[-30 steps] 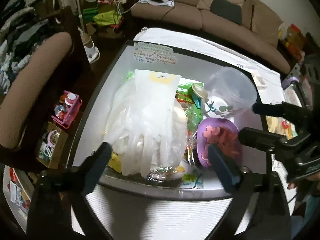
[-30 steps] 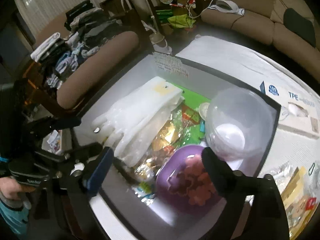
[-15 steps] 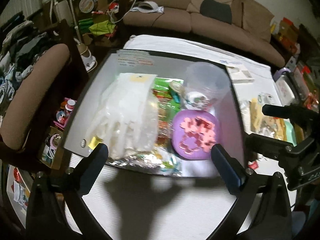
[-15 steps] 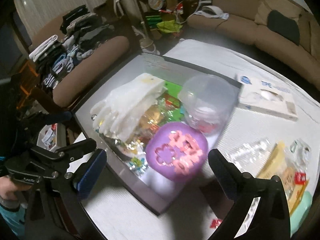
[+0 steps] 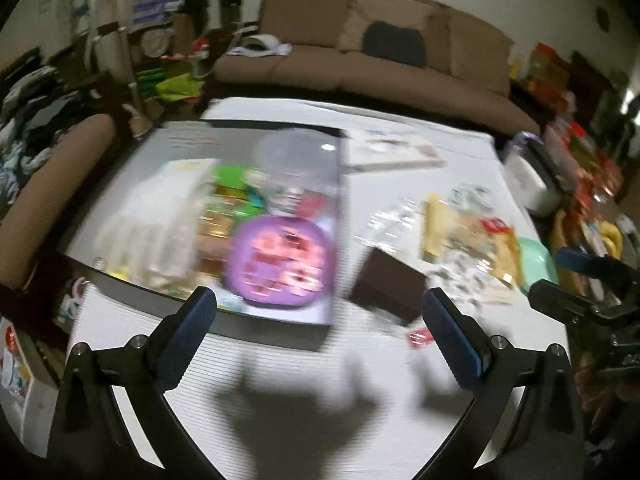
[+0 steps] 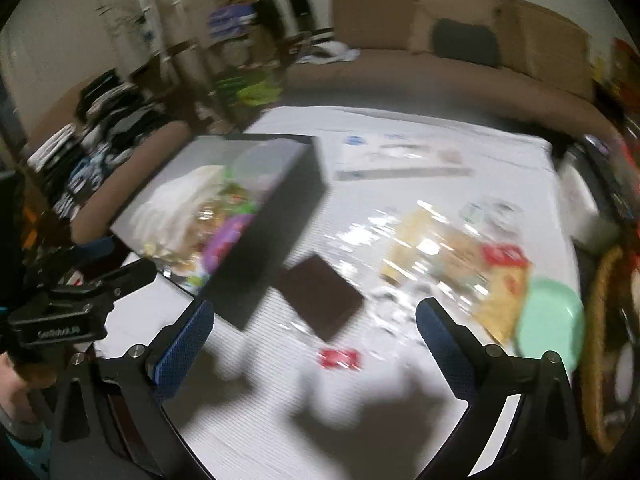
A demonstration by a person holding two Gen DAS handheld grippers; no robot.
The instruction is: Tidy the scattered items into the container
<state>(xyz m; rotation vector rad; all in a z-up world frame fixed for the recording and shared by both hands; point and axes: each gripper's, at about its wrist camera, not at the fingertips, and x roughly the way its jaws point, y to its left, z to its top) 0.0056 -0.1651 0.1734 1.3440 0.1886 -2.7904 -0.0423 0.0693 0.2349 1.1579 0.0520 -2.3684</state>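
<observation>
White tablecloth (image 5: pixel 280 380) lies bare under both spread, empty jaws, beside container (image 5: pixel 280 332).

Both wrist views overlook the same table (image 5: pixel 280 380).

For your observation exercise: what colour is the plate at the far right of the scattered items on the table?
Mint green plate, clearest in the right wrist view.

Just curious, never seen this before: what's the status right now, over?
Left gripper and right gripper open, empty, above the table. Container partly filled. Brown pad, red packet, green plate not yet in.
</observation>
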